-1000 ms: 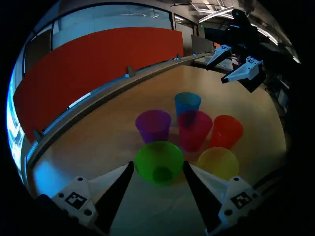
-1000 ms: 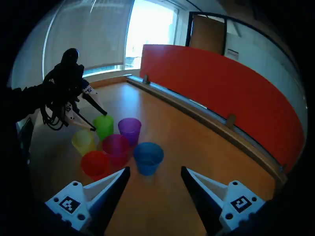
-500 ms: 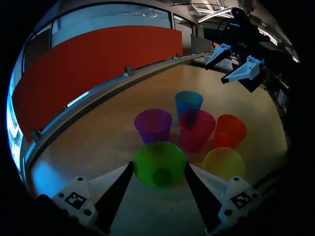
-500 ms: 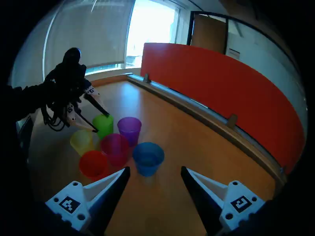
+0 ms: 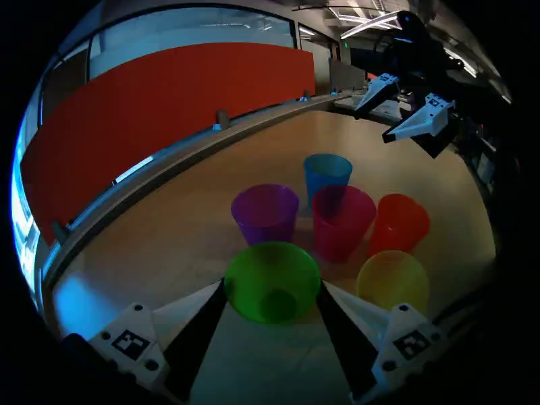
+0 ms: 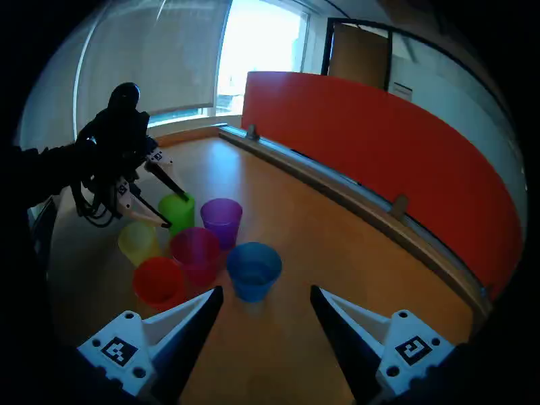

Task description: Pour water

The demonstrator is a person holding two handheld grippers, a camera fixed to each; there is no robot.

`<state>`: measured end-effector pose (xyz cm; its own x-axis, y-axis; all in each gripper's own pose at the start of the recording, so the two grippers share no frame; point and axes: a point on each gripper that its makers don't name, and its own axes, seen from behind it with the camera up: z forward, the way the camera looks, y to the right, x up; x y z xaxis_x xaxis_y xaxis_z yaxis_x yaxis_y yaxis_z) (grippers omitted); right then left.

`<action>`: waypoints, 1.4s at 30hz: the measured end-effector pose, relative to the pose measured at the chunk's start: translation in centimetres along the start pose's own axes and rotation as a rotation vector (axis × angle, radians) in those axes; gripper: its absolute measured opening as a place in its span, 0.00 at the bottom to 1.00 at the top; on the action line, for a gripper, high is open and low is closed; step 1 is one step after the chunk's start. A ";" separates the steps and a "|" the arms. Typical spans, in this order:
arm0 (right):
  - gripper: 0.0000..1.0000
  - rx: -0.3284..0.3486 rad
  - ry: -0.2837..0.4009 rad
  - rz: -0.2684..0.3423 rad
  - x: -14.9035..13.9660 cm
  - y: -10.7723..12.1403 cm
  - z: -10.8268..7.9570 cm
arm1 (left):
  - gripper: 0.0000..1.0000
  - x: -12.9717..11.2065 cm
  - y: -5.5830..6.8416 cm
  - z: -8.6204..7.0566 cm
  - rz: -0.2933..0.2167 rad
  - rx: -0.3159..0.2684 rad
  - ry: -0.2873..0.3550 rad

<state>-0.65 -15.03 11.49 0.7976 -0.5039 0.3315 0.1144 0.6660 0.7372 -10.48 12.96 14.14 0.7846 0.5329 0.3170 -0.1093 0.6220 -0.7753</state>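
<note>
Both spread: left fingers flank green cup, right fingers face blue cup.

Panel: you're seeing it standing red along the table's long edge.
Table: it's lying wooden below your view.
Window: it's glowing bright past the panel's end.
Door: it's showing brown beside your window.

The left gripper view looked from low and close over the pale wooden tabletop. The translucent green plastic cup was nearest, and the long red partition panel ran along its left. The right gripper view faced the opposite way from the far side, higher and farther off, toward a bright window. Both shared the cluster of cups, tabletop and panel.
</note>
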 end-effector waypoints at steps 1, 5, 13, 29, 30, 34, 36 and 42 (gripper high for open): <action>1.00 0.001 0.000 0.001 0.0 0.0 0.0 | 0.90 0.0 0.0 0.1 0.002 0.001 -0.001; 1.00 0.000 -0.001 0.002 -0.1 0.0 0.1 | 0.89 -0.1 -0.2 0.2 0.005 0.008 -0.003; 1.00 0.002 0.003 0.008 -0.3 0.1 0.1 | 0.87 0.0 -0.5 0.4 -0.028 0.011 0.009; 1.00 0.013 0.006 0.020 -0.5 -0.2 1.0 | 0.86 0.9 -0.6 -0.2 -0.054 0.021 0.051; 1.00 0.015 0.005 0.021 -0.6 -0.3 1.2 | 0.86 0.9 -0.6 -0.2 -0.056 0.021 0.050; 1.00 0.023 -0.001 0.023 -0.9 -0.6 1.7 | 0.86 0.6 -0.7 -0.6 -0.061 0.018 0.044; 1.00 0.027 -0.003 0.024 -1.0 -0.7 2.0 | 0.86 0.6 -0.7 -0.8 -0.063 0.018 0.041; 1.00 0.040 -0.009 0.024 -1.2 -1.0 3.1 | 0.86 0.5 -1.0 -1.3 -0.062 0.031 0.035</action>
<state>-3.53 -16.80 12.15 0.7945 -0.4932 0.3542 0.0717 0.6554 0.7519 -9.25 11.88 14.34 0.8111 0.4727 0.3445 -0.0779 0.6709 -0.7374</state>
